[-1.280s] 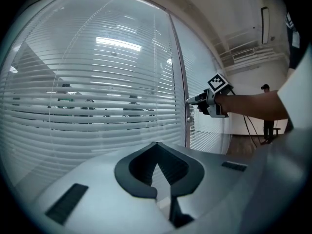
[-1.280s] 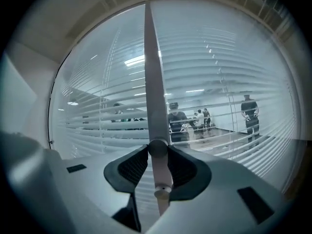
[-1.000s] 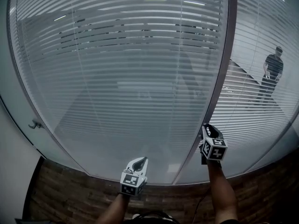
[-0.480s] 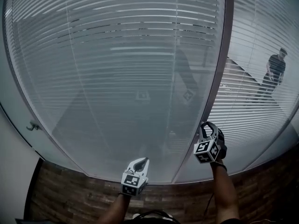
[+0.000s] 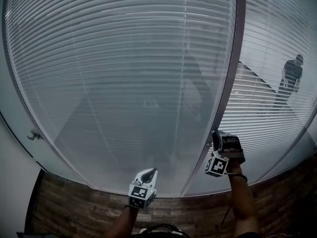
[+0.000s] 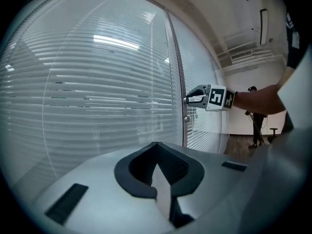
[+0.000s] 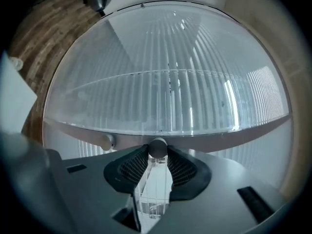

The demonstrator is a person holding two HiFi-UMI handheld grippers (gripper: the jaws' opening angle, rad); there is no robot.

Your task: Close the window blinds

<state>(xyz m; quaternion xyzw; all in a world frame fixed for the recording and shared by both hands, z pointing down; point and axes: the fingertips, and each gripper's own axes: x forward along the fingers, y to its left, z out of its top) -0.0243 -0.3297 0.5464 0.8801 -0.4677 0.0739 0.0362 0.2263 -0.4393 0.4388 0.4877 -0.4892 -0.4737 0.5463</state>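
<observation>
Behind clear glass pane (image 5: 99, 152), white slatted window blinds (image 5: 124, 58); at its right, grey upright frame post (image 5: 232, 68) with small round grey knob (image 7: 157, 147) between jaws of right gripper (image 5: 217, 137); left gripper (image 5: 150, 171) lower-left

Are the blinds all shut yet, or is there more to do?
Nearly halfway. The left pane's blinds look turned shut; almost nothing shows through. The right gripper is clamped on the round knob on the frame. The right pane's blinds are open, with a person showing between the slats, so that pane is left.
</observation>
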